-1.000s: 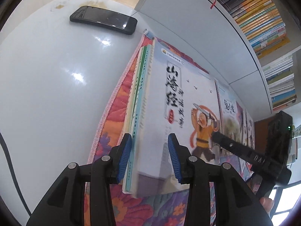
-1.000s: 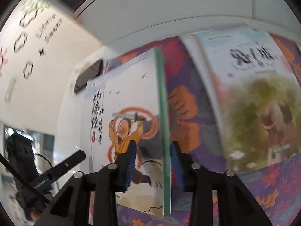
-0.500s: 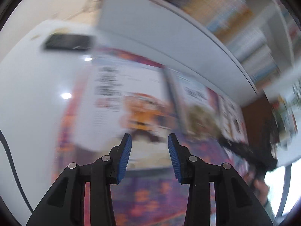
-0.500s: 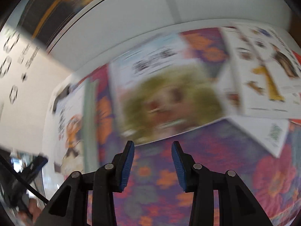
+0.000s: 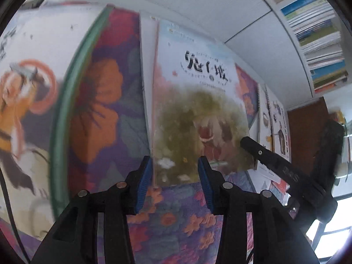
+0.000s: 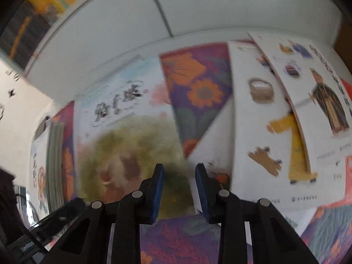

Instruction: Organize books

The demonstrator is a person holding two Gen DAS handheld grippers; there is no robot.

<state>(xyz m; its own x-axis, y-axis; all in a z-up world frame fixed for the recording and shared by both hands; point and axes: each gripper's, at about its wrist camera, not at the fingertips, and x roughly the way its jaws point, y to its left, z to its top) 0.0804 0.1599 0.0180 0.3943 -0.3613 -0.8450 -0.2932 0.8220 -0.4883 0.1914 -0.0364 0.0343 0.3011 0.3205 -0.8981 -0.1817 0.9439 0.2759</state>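
A picture book with a green-brown cover (image 5: 198, 110) lies flat on the floral cloth (image 5: 105, 114); it also shows in the right wrist view (image 6: 132, 140). My left gripper (image 5: 175, 176) is open at the book's near left corner. My right gripper (image 6: 179, 182) is open at the book's near right corner. A stack topped by a book with an orange-robed figure (image 5: 28, 101) lies to the left, seen in the right wrist view too (image 6: 40, 171). Two white illustrated books (image 6: 286, 121) overlap on the right.
A white cabinet front (image 5: 198, 11) runs along the back. Shelves packed with books (image 5: 316, 39) rise at the upper right. A dark phone (image 5: 33, 2) lies on the white tabletop at far left. A brown cabinet (image 5: 308, 127) stands on the right.
Both grippers have swung right, away from the orange-figure book stack, and now sit at the near edge of the green-brown book. The right gripper no longer straddles the stack's edge.
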